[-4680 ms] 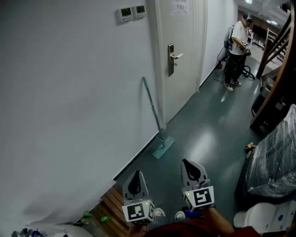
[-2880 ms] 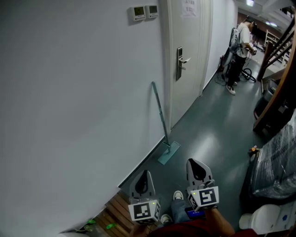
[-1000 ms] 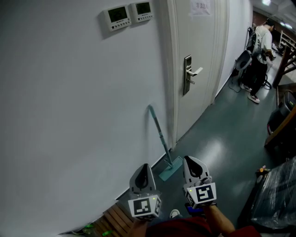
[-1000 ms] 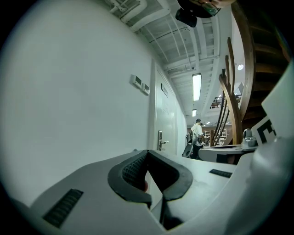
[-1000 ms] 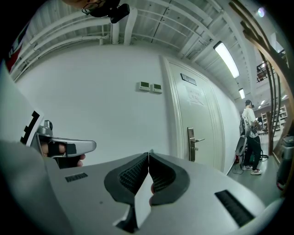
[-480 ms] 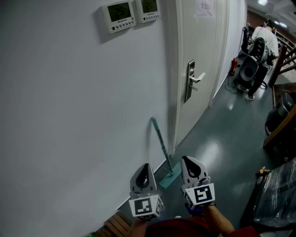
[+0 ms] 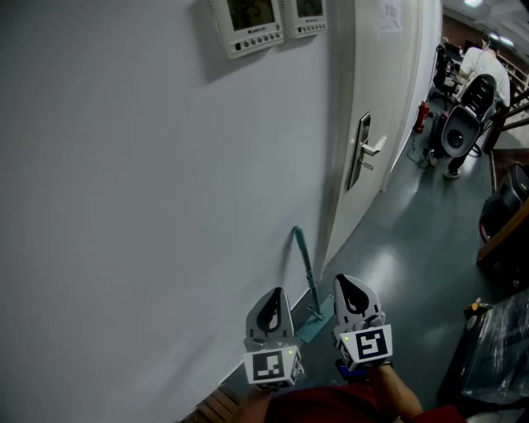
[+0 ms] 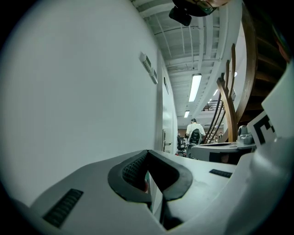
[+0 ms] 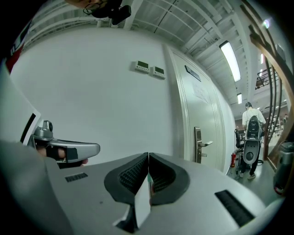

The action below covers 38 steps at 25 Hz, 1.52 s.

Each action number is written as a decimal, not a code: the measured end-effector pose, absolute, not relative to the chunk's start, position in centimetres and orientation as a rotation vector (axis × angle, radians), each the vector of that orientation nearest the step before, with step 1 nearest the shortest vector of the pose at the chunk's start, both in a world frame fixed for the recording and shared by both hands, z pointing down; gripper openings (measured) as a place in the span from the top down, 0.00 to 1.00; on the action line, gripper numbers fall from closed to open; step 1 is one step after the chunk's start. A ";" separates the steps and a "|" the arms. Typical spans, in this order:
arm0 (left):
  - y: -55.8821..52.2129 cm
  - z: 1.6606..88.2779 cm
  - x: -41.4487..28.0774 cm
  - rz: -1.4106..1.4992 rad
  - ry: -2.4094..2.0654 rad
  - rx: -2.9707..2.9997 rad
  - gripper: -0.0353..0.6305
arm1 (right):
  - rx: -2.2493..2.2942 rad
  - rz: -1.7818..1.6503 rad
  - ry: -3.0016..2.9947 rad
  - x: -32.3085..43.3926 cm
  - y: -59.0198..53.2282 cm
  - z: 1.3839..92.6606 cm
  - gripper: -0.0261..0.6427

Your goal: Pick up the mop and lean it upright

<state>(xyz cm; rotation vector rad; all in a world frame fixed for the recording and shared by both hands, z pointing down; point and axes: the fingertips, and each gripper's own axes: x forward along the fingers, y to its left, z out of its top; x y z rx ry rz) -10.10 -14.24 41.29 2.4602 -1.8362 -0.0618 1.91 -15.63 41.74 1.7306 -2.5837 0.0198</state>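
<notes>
A teal mop leans against the white wall just before the door, its handle (image 7: 305,263) tilted and its flat head (image 7: 317,325) on the dark floor. My left gripper (image 7: 273,297) and right gripper (image 7: 349,286) are held level side by side, just short of the mop head in the head view. Both are shut with nothing between the pads. In the left gripper view the jaws (image 8: 148,151) meet at the tips, and the same holds in the right gripper view (image 9: 148,155). Neither gripper touches the mop.
The white wall (image 7: 124,206) runs along the left with two thermostats (image 7: 252,21) high up. A white door has a lever handle (image 7: 364,154). A person (image 7: 488,62) and a chair (image 7: 461,124) are far down the corridor. Plastic-wrapped goods (image 7: 504,347) stand right.
Over the earlier frames the view and both grippers have come forward along the wall toward the mop, which now sits right in front of them. The mop itself has not moved.
</notes>
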 end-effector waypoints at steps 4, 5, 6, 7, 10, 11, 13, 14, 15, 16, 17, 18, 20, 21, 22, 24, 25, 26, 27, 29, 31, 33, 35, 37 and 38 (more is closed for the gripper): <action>-15.7 41.3 -10.7 -0.059 -1.822 2.474 0.93 | 1.751 0.004 -2.576 0.9 -17.1 41.3 0.94; -16.0 41.4 -10.8 -0.060 -1.823 2.470 0.93 | 1.750 0.006 -2.573 0.9 -17.4 41.3 0.94; -16.2 41.4 -10.8 -0.061 -1.826 2.465 0.93 | 1.748 0.010 -2.570 0.9 -17.7 41.3 0.94; -16.5 41.5 -10.8 -0.063 -1.831 2.461 0.93 | 1.745 0.015 -2.567 1.0 -18.0 41.2 0.94; -17.0 41.4 -10.9 -0.059 -1.864 2.443 0.93 | 1.726 0.031 -2.589 1.2 -18.9 41.4 0.94; -17.3 41.4 -10.9 -0.057 -1.876 2.436 0.93 | 1.720 0.027 -2.610 1.3 -19.3 41.6 0.94; -17.6 41.5 -10.8 -0.054 -1.895 2.425 0.93 | 1.702 0.024 -2.640 1.4 -20.0 42.0 0.94; -17.6 41.7 -10.9 -0.048 -1.905 2.415 0.93 | 1.689 0.035 -2.649 1.4 -20.2 42.1 0.94; -17.6 41.8 -11.0 -0.042 -1.918 2.402 0.93 | 1.675 0.055 -2.659 1.4 -20.4 42.3 0.94; -17.7 41.9 -11.1 -0.040 -1.936 2.387 0.93 | 1.662 0.075 -2.670 1.3 -20.6 42.4 0.94; -17.9 41.8 -11.2 -0.042 -1.953 2.374 0.93 | 1.650 0.084 -2.682 1.3 -20.8 42.4 0.94; -18.0 41.7 -11.3 -0.044 -1.967 2.366 0.93 | 1.640 0.081 -2.688 1.3 -20.9 42.4 0.94; -18.3 41.5 -11.3 -0.042 -1.985 2.359 0.93 | 1.621 0.071 -2.686 1.4 -21.2 42.3 0.94; -18.4 41.4 -11.3 -0.039 -1.993 2.359 0.93 | 1.613 0.070 -2.686 1.5 -21.4 42.3 0.94; -18.5 41.4 -11.3 -0.037 -2.001 2.357 0.93 | 1.608 0.067 -2.690 1.5 -21.6 42.4 0.94; -18.5 41.3 -11.4 -0.034 -2.014 2.352 0.93 | 1.601 0.069 -2.694 1.5 -21.8 42.7 0.94; -18.5 41.3 -11.5 -0.034 -2.019 2.350 0.93 | 1.597 0.077 -2.688 1.4 -21.9 42.7 0.94; -18.6 41.2 -11.5 -0.034 -2.023 2.348 0.93 | 1.590 0.082 -2.684 1.2 -22.0 42.8 0.93; -18.6 41.3 -11.6 -0.036 -2.025 2.347 0.93 | 1.578 0.079 -2.690 1.0 -22.1 43.1 0.93; -18.7 41.3 -11.8 -0.038 -2.026 2.342 0.93 | 1.551 0.070 -2.705 0.5 -22.3 43.7 0.93; -18.7 41.3 -11.8 -0.038 -2.024 2.341 0.93 | 1.530 0.072 -2.705 0.1 -22.5 44.2 0.93; -18.7 41.2 -11.8 -0.041 -2.025 2.343 0.93 | 1.513 0.071 -2.694 -0.2 -22.7 44.7 0.93; -18.6 41.0 -11.8 -0.047 -2.028 2.342 0.93 | 1.490 0.079 -2.687 -0.7 -23.0 44.9 0.90; -18.6 40.9 -11.9 -0.055 -2.031 2.341 0.93 | 1.462 0.099 -2.688 -1.3 -23.4 45.3 0.79; -18.6 40.9 -11.9 -0.057 -2.033 2.341 0.93 | 1.452 0.103 -2.686 -1.5 -23.7 45.6 0.78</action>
